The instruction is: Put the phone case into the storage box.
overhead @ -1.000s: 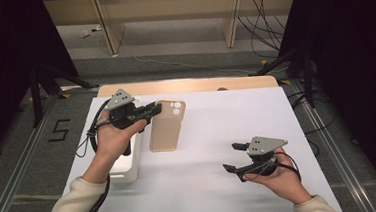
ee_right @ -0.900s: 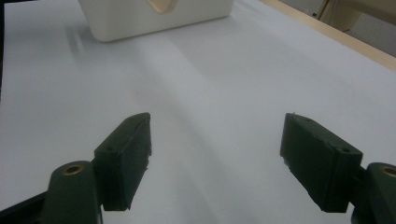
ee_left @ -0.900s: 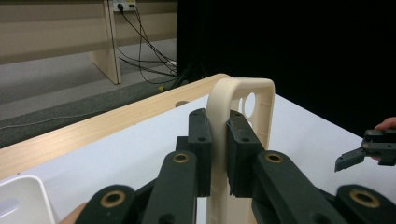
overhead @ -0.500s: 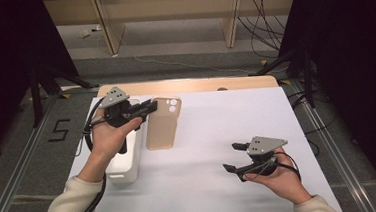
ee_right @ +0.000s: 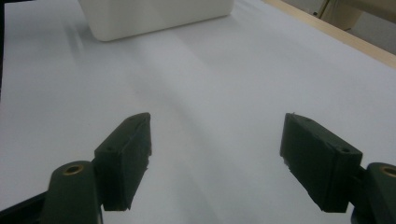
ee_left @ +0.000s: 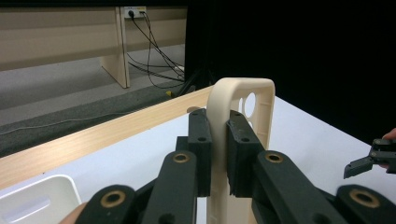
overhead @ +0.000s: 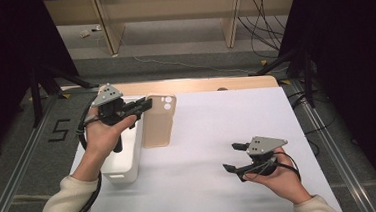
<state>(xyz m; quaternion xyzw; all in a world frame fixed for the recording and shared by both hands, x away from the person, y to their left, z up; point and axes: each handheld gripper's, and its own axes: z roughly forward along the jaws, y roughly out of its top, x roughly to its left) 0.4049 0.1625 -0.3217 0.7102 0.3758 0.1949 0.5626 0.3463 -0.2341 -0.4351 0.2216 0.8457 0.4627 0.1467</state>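
Left tongs (overhead: 146, 105) pinch the long edge of a tan phone case (overhead: 158, 122). Their pads (ee_left: 201, 140) squeeze it from both sides, so it cannot slip. The case hangs just above the white table (overhead: 218, 134), right beside a white bin (overhead: 129, 160). Its camera holes are at the far end. It looks like the hand is carrying the case toward the bin, so it may go in there. That is a guess. The bin's wall is close to the case and could bump it if the hand stays low.

Right tongs (overhead: 232, 157) rest low over the table, well apart from the case. Their jaws are wide open with nothing between them. They seem to be waiting. Behind the table is a wooden strip (overhead: 199, 84), then the grey floor (overhead: 181, 41) with some cables (overhead: 265, 25).
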